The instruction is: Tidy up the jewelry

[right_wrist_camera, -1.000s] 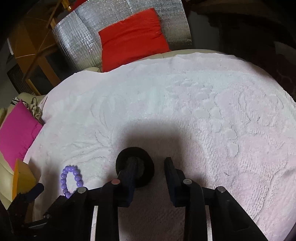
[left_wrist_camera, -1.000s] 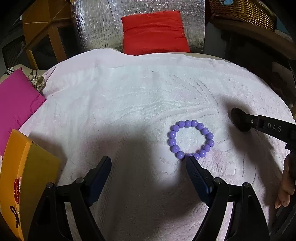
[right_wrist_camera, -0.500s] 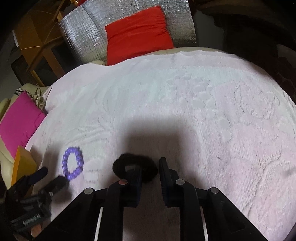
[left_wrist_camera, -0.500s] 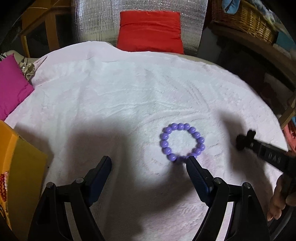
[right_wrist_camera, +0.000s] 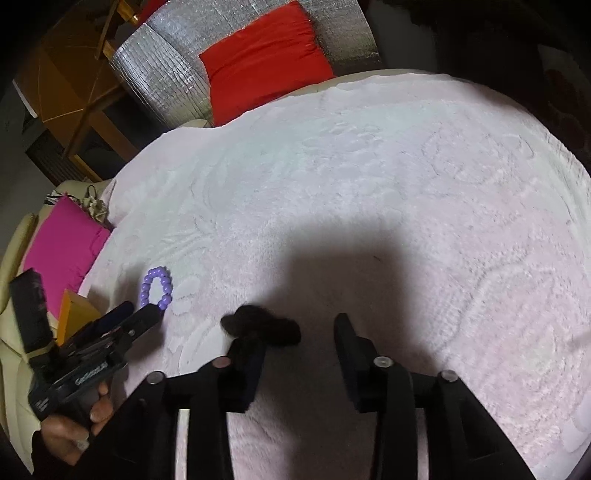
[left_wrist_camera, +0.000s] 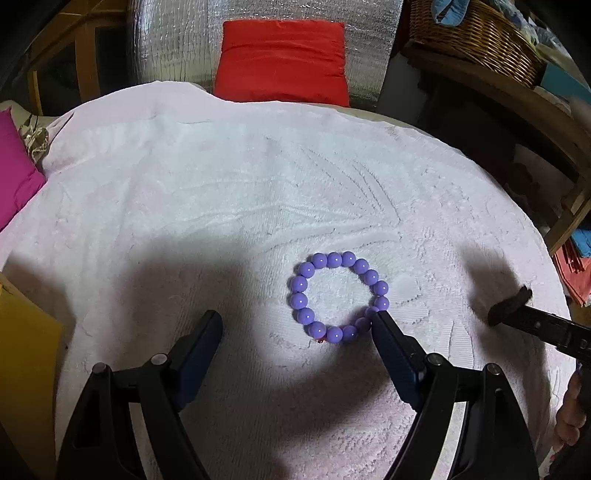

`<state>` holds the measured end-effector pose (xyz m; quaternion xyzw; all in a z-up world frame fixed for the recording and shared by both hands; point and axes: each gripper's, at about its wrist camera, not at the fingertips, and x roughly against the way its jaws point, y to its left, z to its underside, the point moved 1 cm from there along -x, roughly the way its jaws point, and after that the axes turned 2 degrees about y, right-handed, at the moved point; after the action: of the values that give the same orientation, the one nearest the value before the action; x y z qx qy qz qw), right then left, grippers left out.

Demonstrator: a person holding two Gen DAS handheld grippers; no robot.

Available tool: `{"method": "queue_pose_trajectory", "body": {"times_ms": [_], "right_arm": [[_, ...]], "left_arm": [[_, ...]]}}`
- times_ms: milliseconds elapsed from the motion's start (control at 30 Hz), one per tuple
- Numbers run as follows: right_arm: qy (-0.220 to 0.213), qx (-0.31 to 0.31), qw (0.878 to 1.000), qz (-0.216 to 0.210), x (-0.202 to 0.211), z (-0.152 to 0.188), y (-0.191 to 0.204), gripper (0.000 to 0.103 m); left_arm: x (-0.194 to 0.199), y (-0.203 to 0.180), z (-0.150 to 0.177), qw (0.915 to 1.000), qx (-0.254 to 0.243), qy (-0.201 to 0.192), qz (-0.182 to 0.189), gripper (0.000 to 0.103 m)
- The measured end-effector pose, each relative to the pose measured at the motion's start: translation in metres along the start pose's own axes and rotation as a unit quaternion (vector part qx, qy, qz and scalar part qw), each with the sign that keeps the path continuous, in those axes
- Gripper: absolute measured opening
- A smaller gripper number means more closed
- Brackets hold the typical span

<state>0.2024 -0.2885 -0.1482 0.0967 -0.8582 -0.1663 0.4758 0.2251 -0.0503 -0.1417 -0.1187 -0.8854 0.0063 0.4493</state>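
Observation:
A purple bead bracelet (left_wrist_camera: 338, 297) lies flat on the pale pink towel (left_wrist_camera: 229, 206). My left gripper (left_wrist_camera: 295, 325) is open just short of it, with the right fingertip (left_wrist_camera: 380, 321) touching the bracelet's near right beads. The bracelet also shows in the right wrist view (right_wrist_camera: 157, 288). My right gripper (right_wrist_camera: 299, 332) is open, and a black hair scrunchie (right_wrist_camera: 262, 325) hangs over its left finger, lifted above the towel. The scrunchie also shows in the left wrist view (left_wrist_camera: 511, 301) at the far right.
A yellow-orange box (left_wrist_camera: 22, 354) stands at the left edge. A pink cushion (right_wrist_camera: 62, 247) lies at the left, a red cushion (left_wrist_camera: 282, 61) at the back against silver foil. A wicker basket (left_wrist_camera: 476, 33) sits on a shelf at the back right.
My right gripper has lifted the scrunchie off the towel on its left finger and its jaws have widened. My left gripper has shifted right, toward the bracelet.

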Motion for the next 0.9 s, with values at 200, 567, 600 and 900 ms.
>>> {"method": "queue_pose_trajectory", "body": {"times_ms": [200, 567, 600, 900], "right_arm": [[-0.002, 0.009, 1.000, 0.004, 0.009, 0.007, -0.001, 0.053], [-0.006, -0.010, 1.000, 0.007, 0.013, 0.007, -0.008, 0.055], [-0.005, -0.010, 1.000, 0.008, 0.013, 0.007, -0.008, 0.055], [-0.004, -0.002, 1.000, 0.013, 0.008, 0.005, -0.007, 0.058]], "left_arm": [[0.003, -0.006, 0.002, 0.9998, -0.017, -0.004, -0.001, 0.044], [0.018, -0.004, 0.009, 0.9985, -0.015, 0.022, 0.049, 0.006], [0.019, -0.005, 0.010, 0.9979, -0.018, 0.024, 0.057, 0.006], [0.018, 0.007, -0.003, 0.9996, 0.019, -0.020, 0.004, 0.061]]}}
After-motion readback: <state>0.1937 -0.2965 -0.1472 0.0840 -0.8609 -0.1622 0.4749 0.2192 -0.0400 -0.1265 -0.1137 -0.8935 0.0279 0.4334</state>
